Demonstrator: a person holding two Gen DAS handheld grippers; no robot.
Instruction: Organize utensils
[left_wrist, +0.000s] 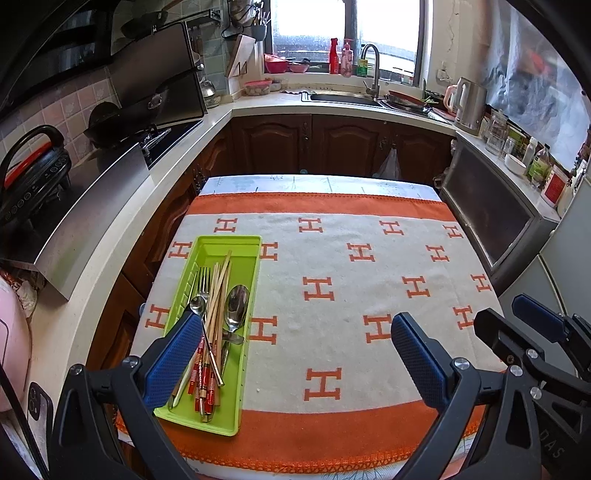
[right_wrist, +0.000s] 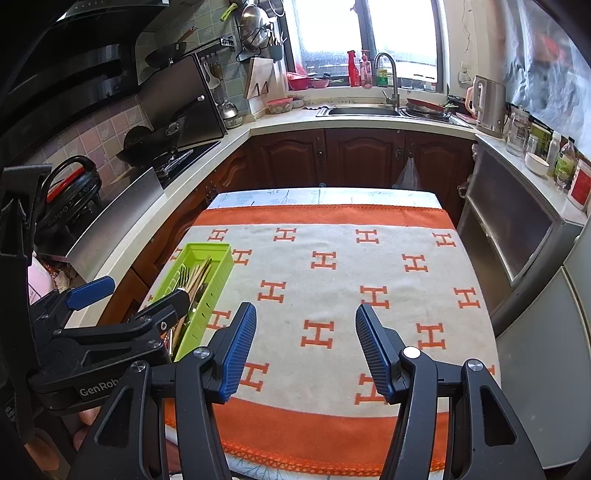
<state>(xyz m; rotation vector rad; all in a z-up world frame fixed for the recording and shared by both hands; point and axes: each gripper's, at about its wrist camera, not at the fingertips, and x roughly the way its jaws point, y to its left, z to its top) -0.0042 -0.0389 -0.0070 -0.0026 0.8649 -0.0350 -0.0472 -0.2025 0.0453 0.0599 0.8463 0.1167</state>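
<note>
Left wrist view shows my left tongs spread wide with nothing between the 2 blue pads. The green tray sits on the worktop at its left side, and my left-hand pad overlaps the tray's near half in the picture; I cannot tell whether it touches. Inside the tray lie a fork, 2 spoons, the larger one toward the tray's right wall, and a bundle of chopsticks with red-patterned ends pointing toward me.

From the right wrist view, my right tongs also stand apart and empty, over bare cloth well to the right of the tray, with the left tongs between them and it.

An orange-bordered cream cloth with orange H shapes covers the worktop. Around it runs a kitchen: a stove with dark pans on the left, a sink and tap under a bright window, brown cabinet doors below, a kettle and bottles on the right.
</note>
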